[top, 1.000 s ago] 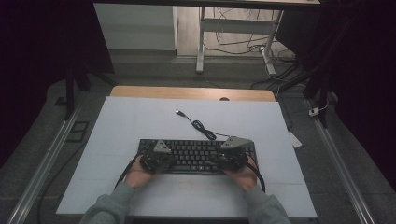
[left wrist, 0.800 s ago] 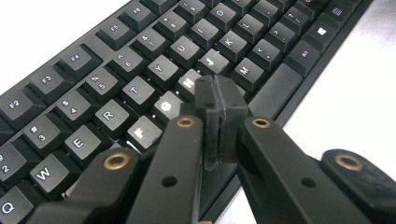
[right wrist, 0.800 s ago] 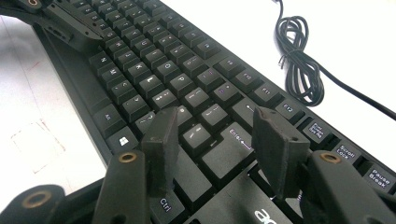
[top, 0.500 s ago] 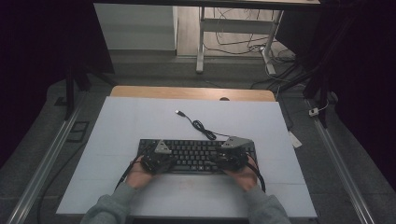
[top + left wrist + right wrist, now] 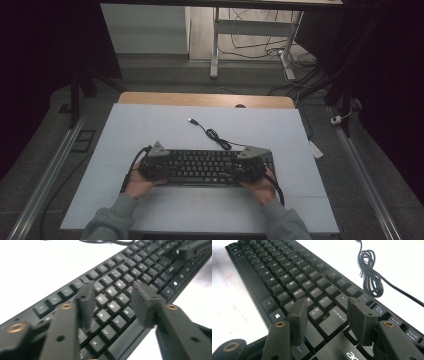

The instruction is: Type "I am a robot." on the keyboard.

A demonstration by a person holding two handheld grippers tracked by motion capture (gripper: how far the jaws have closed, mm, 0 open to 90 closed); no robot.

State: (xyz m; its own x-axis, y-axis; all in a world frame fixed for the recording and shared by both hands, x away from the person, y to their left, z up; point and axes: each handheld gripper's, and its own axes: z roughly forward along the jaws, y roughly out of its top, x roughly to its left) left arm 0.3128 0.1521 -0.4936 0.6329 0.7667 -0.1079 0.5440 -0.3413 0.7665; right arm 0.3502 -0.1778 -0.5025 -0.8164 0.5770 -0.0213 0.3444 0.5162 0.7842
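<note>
Two grippers over one keyboard: left gripper just opened, right gripper spread, nothing pinched. We should press single keys squarely, lightly.

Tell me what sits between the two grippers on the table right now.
In the high view, the middle rows of the black keyboard span the gap between the left gripper and the right gripper; nothing else lies there.

One keyboard, one cable, two grippers.
</note>
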